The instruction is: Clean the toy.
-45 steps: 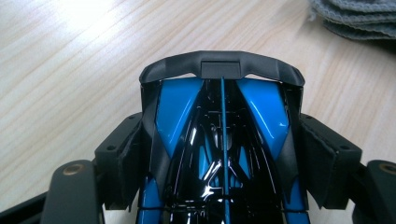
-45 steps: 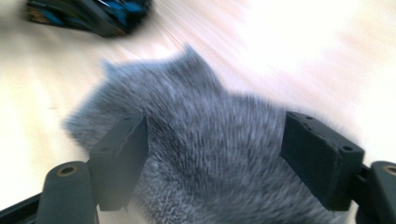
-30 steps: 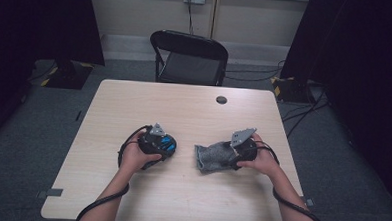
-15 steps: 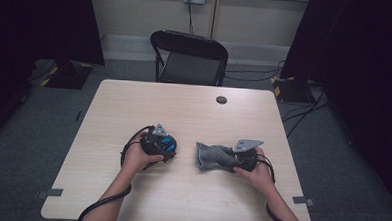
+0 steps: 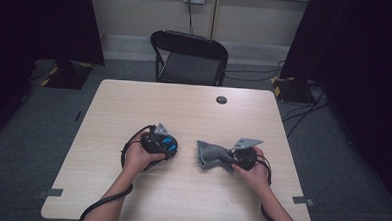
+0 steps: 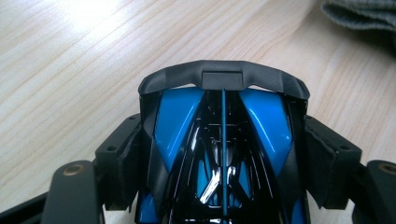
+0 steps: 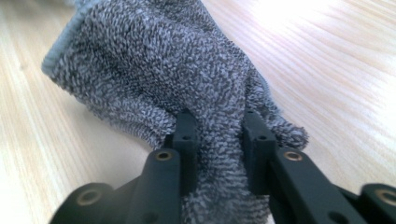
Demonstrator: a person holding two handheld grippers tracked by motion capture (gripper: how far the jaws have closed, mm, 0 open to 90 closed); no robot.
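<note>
Right claw point(image 7: 218, 154) pinches nubby grey terry cloth point(image 7: 154, 70); left claw point(image 6: 224, 158) clamps a glossy (blue-black) toy car point(image 6: 224, 140).

A glossy blue-and-black toy car point(image 6: 223, 154) is seen between black jaws; a speckled grey terry cloth point(image 7: 159, 79) is shown on a pale wood-grain table point(image 5: 194, 115).

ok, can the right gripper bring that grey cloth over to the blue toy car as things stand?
Probably yes: right gripper is pinching the grey cloth, with bare table between it and the blue toy car.
</note>
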